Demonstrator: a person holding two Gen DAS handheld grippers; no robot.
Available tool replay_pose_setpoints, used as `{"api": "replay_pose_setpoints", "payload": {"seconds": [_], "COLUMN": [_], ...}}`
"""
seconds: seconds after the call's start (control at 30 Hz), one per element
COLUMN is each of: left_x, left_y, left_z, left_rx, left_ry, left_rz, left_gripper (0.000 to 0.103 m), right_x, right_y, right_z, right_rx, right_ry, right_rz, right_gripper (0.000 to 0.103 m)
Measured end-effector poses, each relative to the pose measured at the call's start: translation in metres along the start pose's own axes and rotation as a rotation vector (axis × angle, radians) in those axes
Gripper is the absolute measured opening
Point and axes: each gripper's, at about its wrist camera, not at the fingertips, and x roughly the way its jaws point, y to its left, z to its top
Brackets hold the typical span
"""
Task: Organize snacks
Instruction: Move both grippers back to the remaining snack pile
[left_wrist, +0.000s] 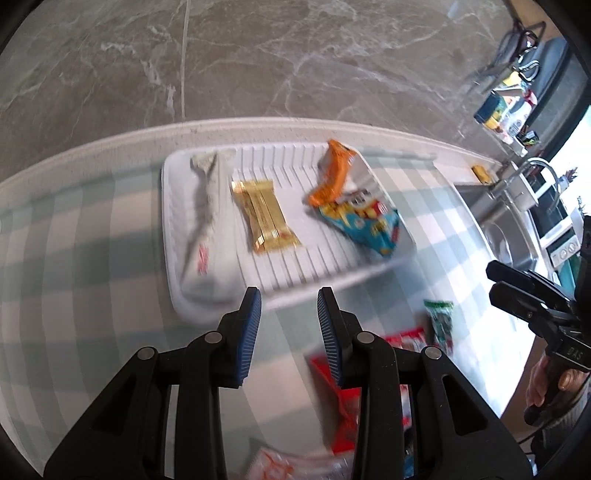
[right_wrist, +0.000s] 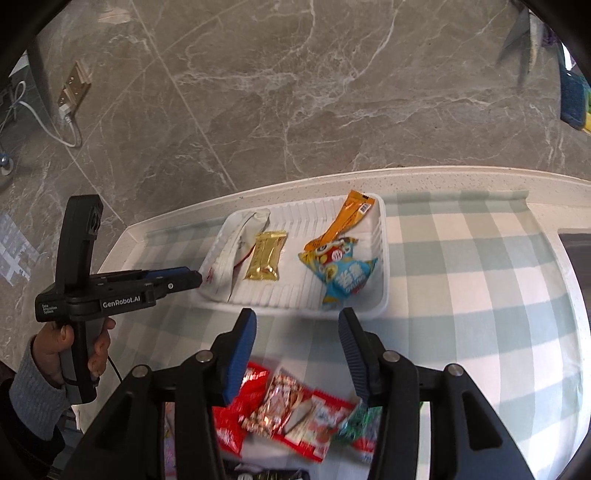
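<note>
White tray (right_wrist: 382, 258) holds four snacks; both grippers, left (left_wrist: 289, 325) and right (right_wrist: 297, 350), hover empty with jaws apart, so the next grasp should take one loose packet (right_wrist: 280, 406) squarely.

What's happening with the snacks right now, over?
Left tongs and right tongs open, empty. Four snacks in white tray. Loose snack pile waiting on the checked cloth. Nothing in the way.
</note>
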Motion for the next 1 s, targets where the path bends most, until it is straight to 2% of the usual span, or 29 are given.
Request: {"api": "replay_pose_setpoints", "payload": {"seconds": [0.1,0.4,0.6,0.77,0.83,0.87,1.0], "left_x": [-0.005,0.003,0.010,0.017,0.019,0.020,0.023], "left_y": [-0.007,-0.033,-0.046,-0.049,-0.049,-0.049,-0.047], "left_z": [-0.022,-0.074,-0.085,-0.083,-0.082,-0.082,-0.083], "left_rx": [-0.006,-0.023,-0.014,-0.012,-0.016,-0.020,-0.029], "left_ry": [0.019,0.104,0.130,0.146,0.153,0.153,0.159], "left_rz": [-0.019,-0.080,-0.091,-0.095,-0.094,-0.096,-0.107], "left_gripper": [0.030,0.030,0.030,0.031,0.038,0.049,0.051], "right_x": [-0.012,-0.030,-0.034,-0.037,-0.037,-0.038,-0.037], "right_y": [0.004,0.001,-0.008,-0.011,-0.013,-0.014,-0.019], "right_z": [-0.016,-0.071,-0.097,-0.104,-0.104,-0.104,-0.104], "right_rx": [-0.010,0.018,0.072,0.087,0.095,0.099,0.108], "right_ry": [0.001,0.050,0.072,0.071,0.069,0.067,0.064], "right_rz": [-0.005,-0.036,-0.050,-0.057,-0.059,-0.062,-0.073], "right_gripper": [0.054,0.056,0.056,0.056,0.056,0.058,0.060]}}
